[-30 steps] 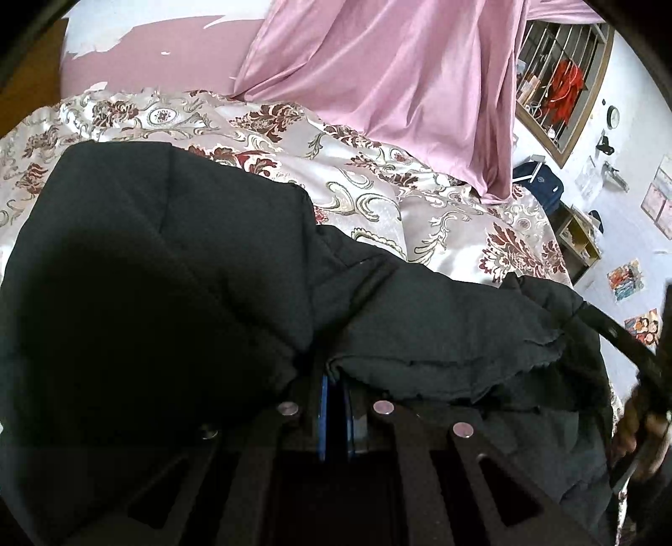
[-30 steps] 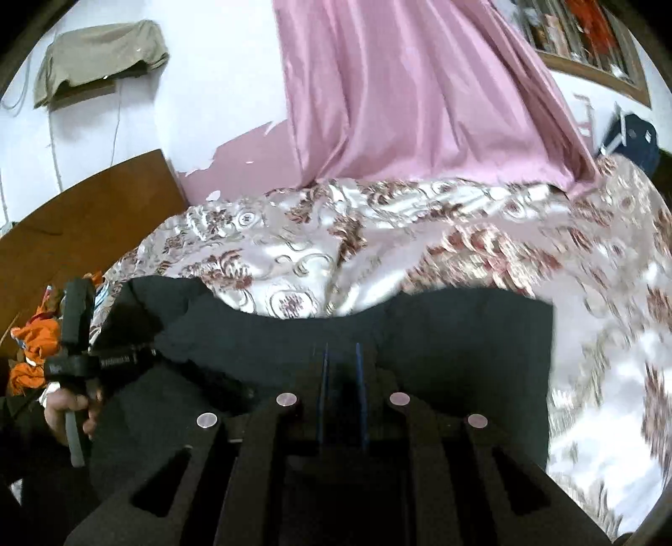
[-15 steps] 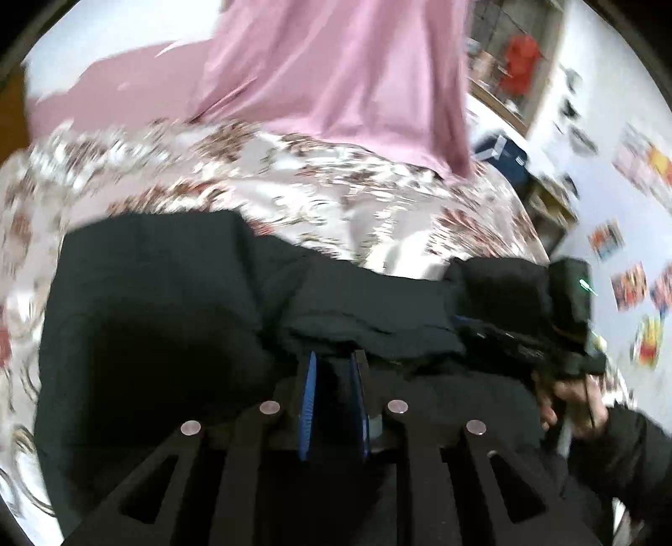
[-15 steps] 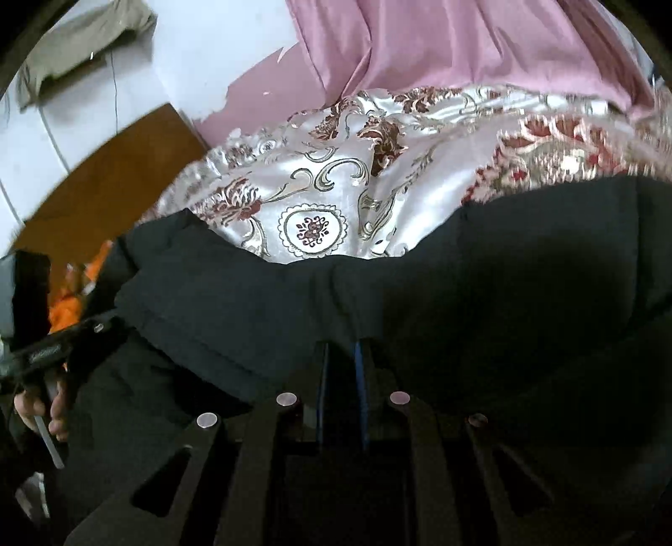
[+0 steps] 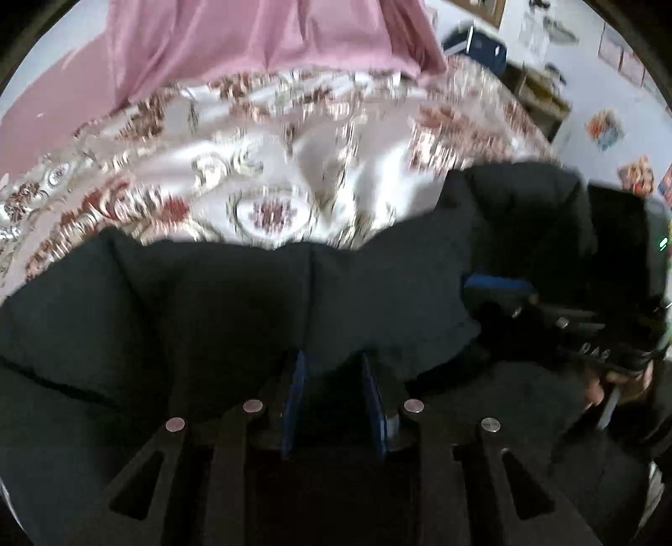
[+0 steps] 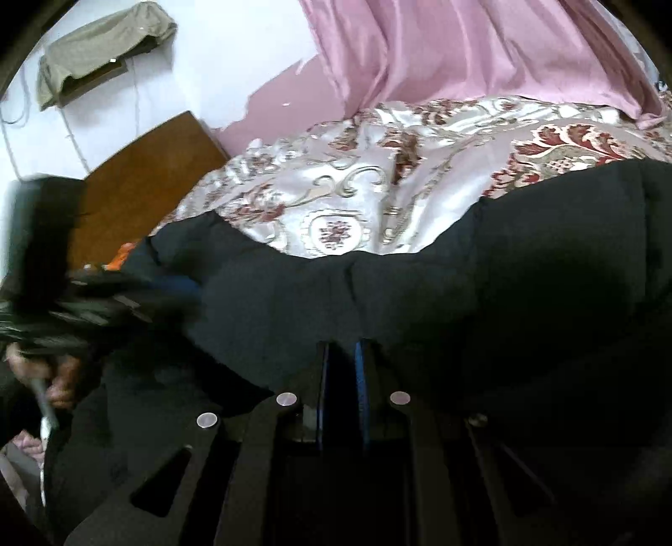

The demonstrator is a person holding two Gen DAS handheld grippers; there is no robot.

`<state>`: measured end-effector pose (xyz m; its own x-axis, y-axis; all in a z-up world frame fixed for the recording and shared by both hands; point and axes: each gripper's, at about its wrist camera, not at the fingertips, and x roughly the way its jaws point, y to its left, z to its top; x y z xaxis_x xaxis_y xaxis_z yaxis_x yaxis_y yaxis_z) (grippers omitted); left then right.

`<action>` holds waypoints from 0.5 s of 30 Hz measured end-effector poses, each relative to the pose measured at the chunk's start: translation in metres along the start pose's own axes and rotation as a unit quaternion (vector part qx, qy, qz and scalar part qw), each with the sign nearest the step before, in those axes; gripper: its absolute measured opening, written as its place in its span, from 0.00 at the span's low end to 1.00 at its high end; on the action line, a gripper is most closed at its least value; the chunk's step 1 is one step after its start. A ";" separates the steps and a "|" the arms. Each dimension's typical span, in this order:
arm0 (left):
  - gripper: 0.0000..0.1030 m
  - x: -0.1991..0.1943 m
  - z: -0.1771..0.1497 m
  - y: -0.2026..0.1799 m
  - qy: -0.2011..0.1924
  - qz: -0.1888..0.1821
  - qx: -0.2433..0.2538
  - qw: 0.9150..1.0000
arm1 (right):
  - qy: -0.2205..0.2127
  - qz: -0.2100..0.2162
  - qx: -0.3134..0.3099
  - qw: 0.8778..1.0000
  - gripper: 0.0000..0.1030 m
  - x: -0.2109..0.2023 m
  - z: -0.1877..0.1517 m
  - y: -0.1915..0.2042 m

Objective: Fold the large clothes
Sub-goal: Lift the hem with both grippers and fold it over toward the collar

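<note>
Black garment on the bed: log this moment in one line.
black garment: folded on floral bedspread | left gripper: fingers opening, cloth edge between | right gripper: shut on garment edge

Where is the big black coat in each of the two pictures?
Left wrist view: the big black padded coat fills the lower half, spreading to the right edge, on the shiny flowered bedspread.
Right wrist view: the coat fills the lower half and rises toward the right edge.
Shared landmark: the pink curtain hanging at the top, behind the bedspread.
</note>
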<state>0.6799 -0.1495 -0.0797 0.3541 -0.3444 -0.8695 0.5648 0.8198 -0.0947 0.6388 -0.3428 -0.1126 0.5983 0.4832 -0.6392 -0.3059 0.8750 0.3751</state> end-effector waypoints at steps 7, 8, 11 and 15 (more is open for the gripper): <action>0.24 0.032 0.002 -0.006 0.045 0.039 0.018 0.998 | 0.066 -0.044 -0.011 0.997 0.09 0.028 0.002 0.003; 0.24 0.036 0.002 -0.007 0.046 0.046 0.020 0.998 | 0.072 -0.050 -0.010 0.996 0.09 0.031 0.003 0.002; 0.24 0.045 0.003 -0.010 0.043 0.064 0.019 0.997 | 0.086 -0.067 -0.011 0.994 0.06 0.039 0.004 0.004; 0.23 0.048 -0.008 -0.022 0.004 0.103 0.035 0.994 | 0.087 -0.098 -0.019 0.991 0.06 0.047 0.003 0.009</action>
<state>0.6787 -0.1803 -0.1238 0.4619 -0.1678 -0.8709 0.5309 0.8389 0.1200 0.6665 -0.3123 -0.1368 0.5128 0.2993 -0.8046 -0.2272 0.9512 0.2090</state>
